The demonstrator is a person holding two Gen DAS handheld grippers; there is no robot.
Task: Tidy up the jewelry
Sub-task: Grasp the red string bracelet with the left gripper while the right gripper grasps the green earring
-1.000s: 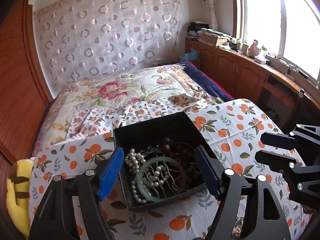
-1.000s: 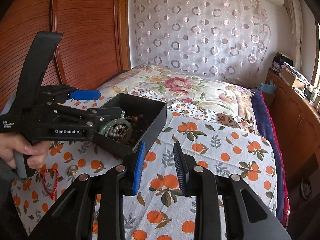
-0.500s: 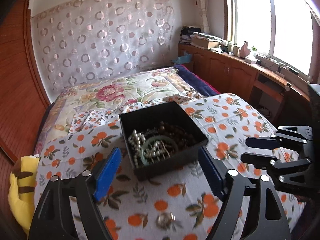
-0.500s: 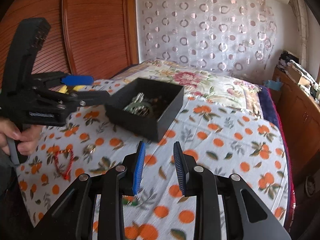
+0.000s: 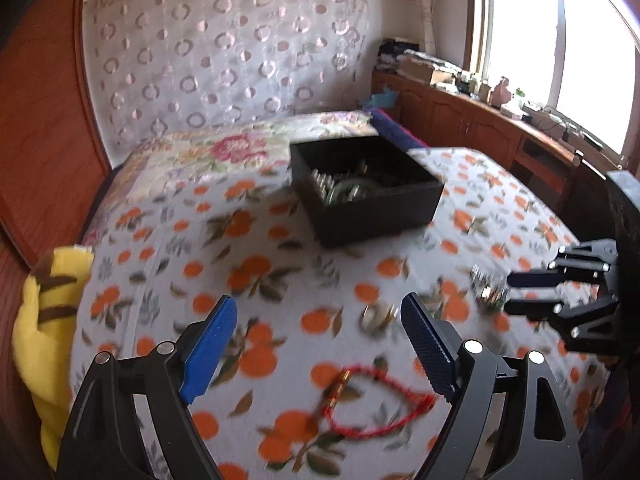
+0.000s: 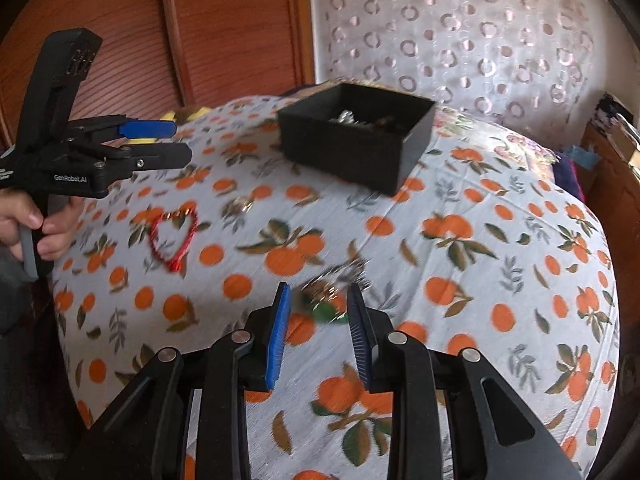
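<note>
1. A bed [image 5: 168, 280] carries everything, under a white sheet [image 6: 500, 240] printed with oranges.
2. Far: a black box [image 5: 376, 208] of jewelry.
3. Near left: a red string bracelet [image 5: 376, 408].
4. Centre: a small ring [image 5: 376, 314].
5. Near right: a blurred metallic piece [image 6: 332, 284].

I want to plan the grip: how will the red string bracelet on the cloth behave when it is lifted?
The red bracelet lies as a loose, uneven loop, so it is probably floppy and will dangle from one pinch point. It looks thin, so likely very light. Lying flat on the soft cloth, it may be hard to catch without pinching fabric.
</note>
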